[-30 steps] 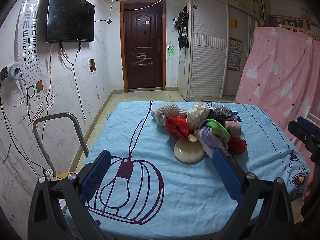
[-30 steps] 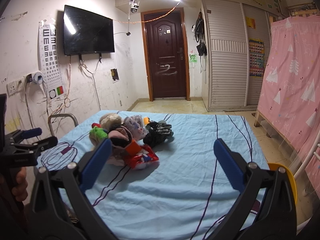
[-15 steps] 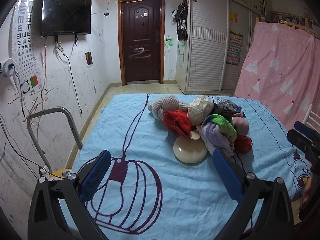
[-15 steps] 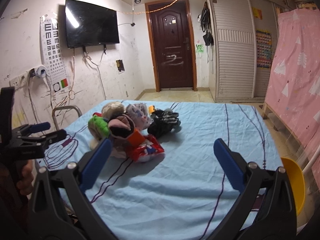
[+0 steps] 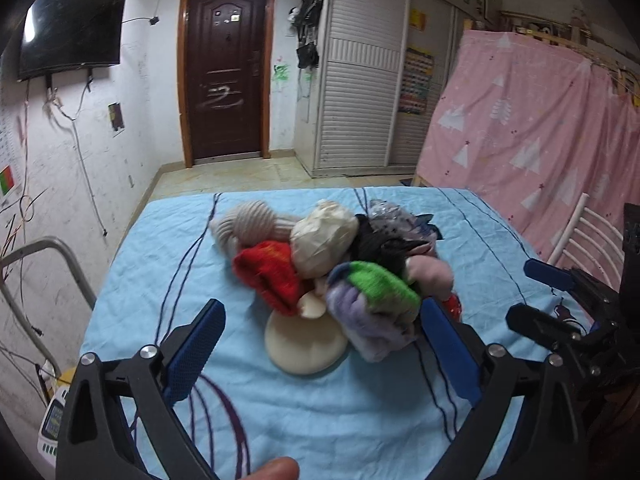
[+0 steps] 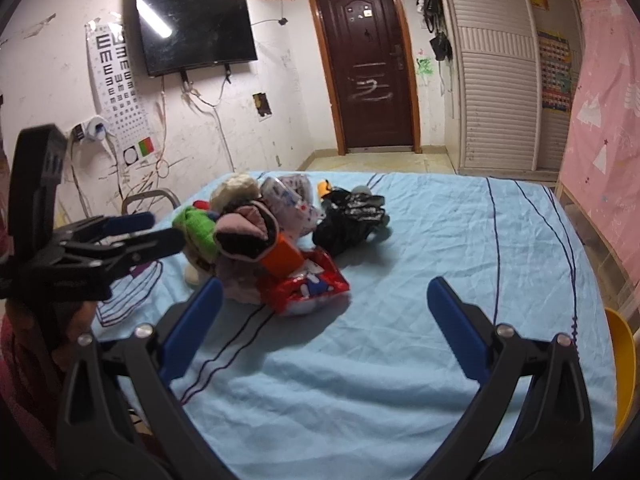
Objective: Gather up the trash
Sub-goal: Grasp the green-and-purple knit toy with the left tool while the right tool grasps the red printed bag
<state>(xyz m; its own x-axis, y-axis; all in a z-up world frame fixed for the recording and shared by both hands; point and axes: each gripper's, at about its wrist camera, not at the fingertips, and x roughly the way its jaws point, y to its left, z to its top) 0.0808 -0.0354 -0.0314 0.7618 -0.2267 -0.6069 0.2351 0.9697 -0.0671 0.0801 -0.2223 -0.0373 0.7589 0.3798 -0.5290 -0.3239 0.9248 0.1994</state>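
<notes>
From the left wrist view, the left gripper (image 5: 320, 336) stands spread wide with nothing between its blue-padded fingers (image 5: 194, 354), hovering over the light blue bedsheet (image 5: 320, 412). The heap of trash and soft items lies just ahead: a round cream disc (image 5: 306, 346) nearest, partly framed by the jaws, with a red knitted piece (image 5: 272, 276), a crumpled cream paper ball (image 5: 324, 236), a beige ribbed knit bundle (image 5: 252, 222), a green-and-lilac knit roll (image 5: 372, 304) and a black plastic bag (image 5: 380, 246) packed against one another behind it. The right finger pad sits close beside the lilac roll; whether it touches is unclear. The right gripper (image 5: 540, 296) enters from the right edge, apart from the heap. Bare sheet runs along the near side and the left.

From the right wrist view, the right gripper (image 6: 320, 320) is likewise released and wide, holding nothing. A red printed snack wrapper (image 6: 306, 288) lies just beyond its left finger, beside an orange box (image 6: 282, 260). The black plastic bag (image 6: 352, 220) sits farther back. The left gripper (image 6: 164, 230) reaches to the heap's left flank. Open sheet spreads to the right, up to the bed's edge by the yellow bin (image 6: 622, 364).
</notes>
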